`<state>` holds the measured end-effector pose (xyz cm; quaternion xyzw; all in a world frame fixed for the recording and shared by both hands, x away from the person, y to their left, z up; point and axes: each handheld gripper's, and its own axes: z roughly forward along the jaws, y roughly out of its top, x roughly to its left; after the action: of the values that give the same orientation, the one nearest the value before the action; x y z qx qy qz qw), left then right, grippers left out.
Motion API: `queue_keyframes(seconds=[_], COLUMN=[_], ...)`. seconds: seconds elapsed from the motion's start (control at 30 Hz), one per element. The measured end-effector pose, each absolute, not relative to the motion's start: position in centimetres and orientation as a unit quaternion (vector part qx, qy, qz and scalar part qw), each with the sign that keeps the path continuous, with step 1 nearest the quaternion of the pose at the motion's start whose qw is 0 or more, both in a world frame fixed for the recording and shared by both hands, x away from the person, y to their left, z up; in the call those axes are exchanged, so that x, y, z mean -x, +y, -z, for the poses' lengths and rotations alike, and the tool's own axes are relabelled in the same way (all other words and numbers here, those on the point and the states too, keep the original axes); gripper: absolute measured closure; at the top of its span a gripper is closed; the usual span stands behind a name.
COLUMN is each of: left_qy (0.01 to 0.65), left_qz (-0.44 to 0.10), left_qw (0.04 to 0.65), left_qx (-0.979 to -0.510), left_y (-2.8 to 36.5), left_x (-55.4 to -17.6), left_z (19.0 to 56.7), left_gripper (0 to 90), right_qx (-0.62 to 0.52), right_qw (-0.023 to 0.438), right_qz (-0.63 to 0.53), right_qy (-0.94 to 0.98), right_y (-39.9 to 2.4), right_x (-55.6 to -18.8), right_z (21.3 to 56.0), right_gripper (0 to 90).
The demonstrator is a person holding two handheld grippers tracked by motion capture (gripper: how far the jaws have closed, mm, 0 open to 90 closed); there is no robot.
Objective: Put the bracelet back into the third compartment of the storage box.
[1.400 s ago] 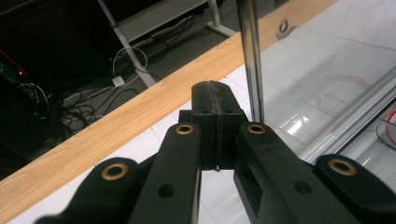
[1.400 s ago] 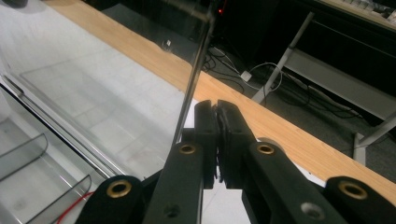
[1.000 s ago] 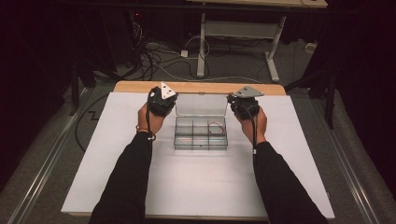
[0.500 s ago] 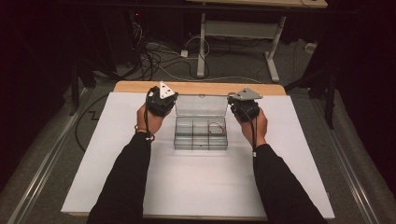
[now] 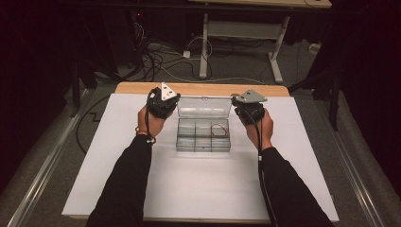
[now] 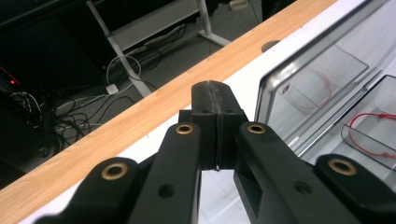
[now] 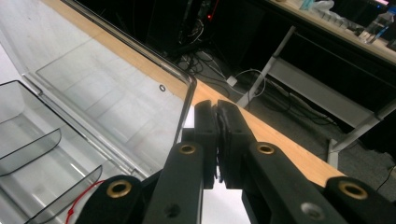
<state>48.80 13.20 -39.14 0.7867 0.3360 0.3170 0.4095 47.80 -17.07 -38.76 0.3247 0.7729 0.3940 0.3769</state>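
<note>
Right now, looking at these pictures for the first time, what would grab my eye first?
First, the clear plastic compartment box in the middle of the white table, its lid standing open at the far side. Next, the left gripper and right gripper flanking that lid, both with jaws shut and empty. Then the thin red loop lying in the box's far right compartment.

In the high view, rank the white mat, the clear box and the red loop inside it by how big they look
1. White mat, by far the largest.
2. Clear box with its open lid.
3. Red loop, smallest, lying in one compartment.
</note>
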Motion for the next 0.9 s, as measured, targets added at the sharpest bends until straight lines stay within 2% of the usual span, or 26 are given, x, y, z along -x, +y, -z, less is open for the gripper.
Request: queue_keyframes(seconds=[0.9], left_qy=[0.344], left_qz=[-0.333], left_qw=[0.383], left_qx=[-0.79], left_y=[12.6], left_x=[-47.3], left_z=[38.5], left_gripper=[87.2], right_qx=[-0.338], right_qw=[0.37], right_qz=[-0.381], right_qy=[0.777], right_y=[-16.7], right_x=[-46.2], right_z=[39.6], right_gripper=[88.0])
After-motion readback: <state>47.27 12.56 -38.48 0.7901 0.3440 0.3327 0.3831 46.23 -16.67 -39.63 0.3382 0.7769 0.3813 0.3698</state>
